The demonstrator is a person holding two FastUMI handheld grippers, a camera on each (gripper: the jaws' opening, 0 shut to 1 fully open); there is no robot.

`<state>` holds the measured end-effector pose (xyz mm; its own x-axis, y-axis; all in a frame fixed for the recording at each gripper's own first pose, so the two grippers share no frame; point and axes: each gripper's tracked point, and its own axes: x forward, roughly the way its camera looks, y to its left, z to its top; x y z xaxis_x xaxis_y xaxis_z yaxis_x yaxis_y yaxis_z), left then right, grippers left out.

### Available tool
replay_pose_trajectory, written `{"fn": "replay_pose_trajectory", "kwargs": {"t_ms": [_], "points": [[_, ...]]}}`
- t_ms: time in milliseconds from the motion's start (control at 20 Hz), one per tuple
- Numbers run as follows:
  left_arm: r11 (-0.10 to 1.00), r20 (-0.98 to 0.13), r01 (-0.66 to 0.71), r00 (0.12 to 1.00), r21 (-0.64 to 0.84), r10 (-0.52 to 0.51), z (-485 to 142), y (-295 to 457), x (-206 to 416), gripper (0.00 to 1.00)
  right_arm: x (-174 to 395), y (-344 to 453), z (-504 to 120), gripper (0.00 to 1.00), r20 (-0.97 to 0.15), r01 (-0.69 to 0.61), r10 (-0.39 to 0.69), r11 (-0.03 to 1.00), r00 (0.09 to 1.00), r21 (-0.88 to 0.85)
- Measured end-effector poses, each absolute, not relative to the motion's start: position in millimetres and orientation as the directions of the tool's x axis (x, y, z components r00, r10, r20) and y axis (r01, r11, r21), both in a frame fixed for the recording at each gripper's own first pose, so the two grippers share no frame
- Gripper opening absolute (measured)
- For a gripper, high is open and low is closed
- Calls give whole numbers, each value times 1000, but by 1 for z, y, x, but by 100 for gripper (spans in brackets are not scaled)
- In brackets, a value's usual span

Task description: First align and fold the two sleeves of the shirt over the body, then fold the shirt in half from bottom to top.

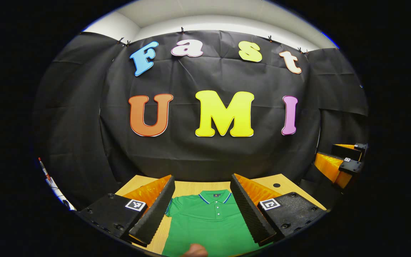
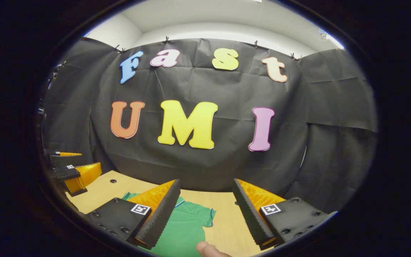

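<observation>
A green polo shirt (image 1: 205,221) lies flat on the wooden table (image 1: 191,186), collar (image 1: 214,196) away from me, sleeves spread out. My left gripper (image 1: 202,181) hovers over the shirt's chest, open, its fingers framing the collar and holding nothing. In the right gripper view the shirt (image 2: 184,228) lies low and left, with one short sleeve (image 2: 205,216) between the fingers. My right gripper (image 2: 206,184) is open over that sleeve side and is not touching the cloth. Each gripper also shows in the other's view, off to the side: the right gripper (image 1: 344,160) and the left gripper (image 2: 70,170).
The table (image 2: 227,221) ends at the black cloth wall (image 1: 205,157) just behind the collar. Small round holes (image 1: 276,185) (image 2: 113,181) sit in the tabletop near its back corners. A fingertip (image 1: 194,251) and a thumb (image 2: 209,248) show at the bottom edges.
</observation>
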<state>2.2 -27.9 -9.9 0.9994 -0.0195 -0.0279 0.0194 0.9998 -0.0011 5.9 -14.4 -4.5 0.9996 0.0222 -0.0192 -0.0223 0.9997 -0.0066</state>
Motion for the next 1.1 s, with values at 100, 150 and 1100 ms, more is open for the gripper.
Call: {"fn": "replay_pose_trajectory", "kwargs": {"t_ms": [100, 150, 1100], "points": [[1000, -38, 17, 999, 1, -17, -15, -30, 3, 100, 11, -14, -10, 96, -31, -31, 31, 1000, 999, 0], [1000, -42, 19, 999, 0, -19, -17, -32, 4, 100, 15, -13, -17, 96, -48, -40, 41, 999, 998, 12], [994, -119, -99, 987, 46, 104, -53, -63, -1, 100, 195, -46, -266, 96, -529, -70, 104, 994, 842, 82]]}}
